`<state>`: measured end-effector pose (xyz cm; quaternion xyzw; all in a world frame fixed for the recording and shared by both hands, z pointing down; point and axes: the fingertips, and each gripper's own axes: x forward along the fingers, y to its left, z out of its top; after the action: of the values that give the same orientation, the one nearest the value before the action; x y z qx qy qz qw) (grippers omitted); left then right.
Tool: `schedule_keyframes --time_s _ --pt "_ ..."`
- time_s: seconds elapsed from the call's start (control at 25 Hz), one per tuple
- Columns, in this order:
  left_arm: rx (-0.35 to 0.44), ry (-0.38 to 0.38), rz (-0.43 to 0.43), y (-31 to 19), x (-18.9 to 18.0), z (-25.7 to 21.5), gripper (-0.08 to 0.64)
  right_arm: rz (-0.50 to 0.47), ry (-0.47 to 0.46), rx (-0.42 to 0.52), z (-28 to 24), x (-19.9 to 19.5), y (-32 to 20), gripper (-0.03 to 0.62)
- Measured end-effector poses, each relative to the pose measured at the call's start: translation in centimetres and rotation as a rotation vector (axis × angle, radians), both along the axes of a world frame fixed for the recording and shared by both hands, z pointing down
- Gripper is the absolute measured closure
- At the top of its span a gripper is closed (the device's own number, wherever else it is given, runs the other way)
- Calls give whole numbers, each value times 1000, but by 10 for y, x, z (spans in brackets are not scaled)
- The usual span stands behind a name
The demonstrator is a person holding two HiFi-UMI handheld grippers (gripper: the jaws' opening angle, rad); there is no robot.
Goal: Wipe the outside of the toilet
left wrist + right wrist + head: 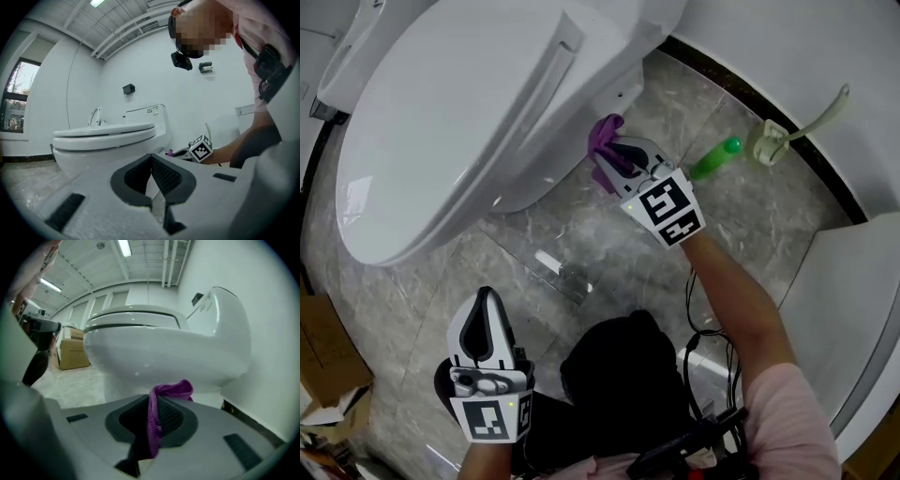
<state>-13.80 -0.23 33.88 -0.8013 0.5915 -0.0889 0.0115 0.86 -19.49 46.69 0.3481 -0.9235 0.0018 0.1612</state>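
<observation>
A white toilet (469,122) with its lid down fills the upper left of the head view. My right gripper (614,155) is shut on a purple cloth (605,141) and holds it close against the lower side of the toilet base. In the right gripper view the purple cloth (161,404) is pinched between the jaws, with the toilet bowl (159,352) just beyond. My left gripper (483,323) hangs low over the floor, apart from the toilet, jaws shut on nothing. In the left gripper view the toilet (108,140) stands to the left.
A green bottle (715,157) lies on the marble floor beside a toilet brush holder (771,142) near the curved wall. A cardboard box (323,347) sits at the left edge. A white fixture (853,309) stands at the right.
</observation>
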Motion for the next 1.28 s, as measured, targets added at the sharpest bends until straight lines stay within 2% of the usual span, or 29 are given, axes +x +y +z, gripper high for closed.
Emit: schedule_keyframes --time_s 0.2,0.56,0.68,0.88,1.28 --pt "-8 -26 22 -12 11 5 552 152 -15 19 5 46 -50 535" --pt "-42 -36 11 -20 21 13 552 326 -35 15 21 78 -122 535" --pt "-46 -29 -8 -23 18 16 552 351 -51 11 22 75 -139 535" --pt "-76 -48 -23 -22 13 25 552 394 -19 -6 42 84 -167 535" --pt "-90 -63 -52 -24 9 29 552 374 12 -8 53 74 -197 535"
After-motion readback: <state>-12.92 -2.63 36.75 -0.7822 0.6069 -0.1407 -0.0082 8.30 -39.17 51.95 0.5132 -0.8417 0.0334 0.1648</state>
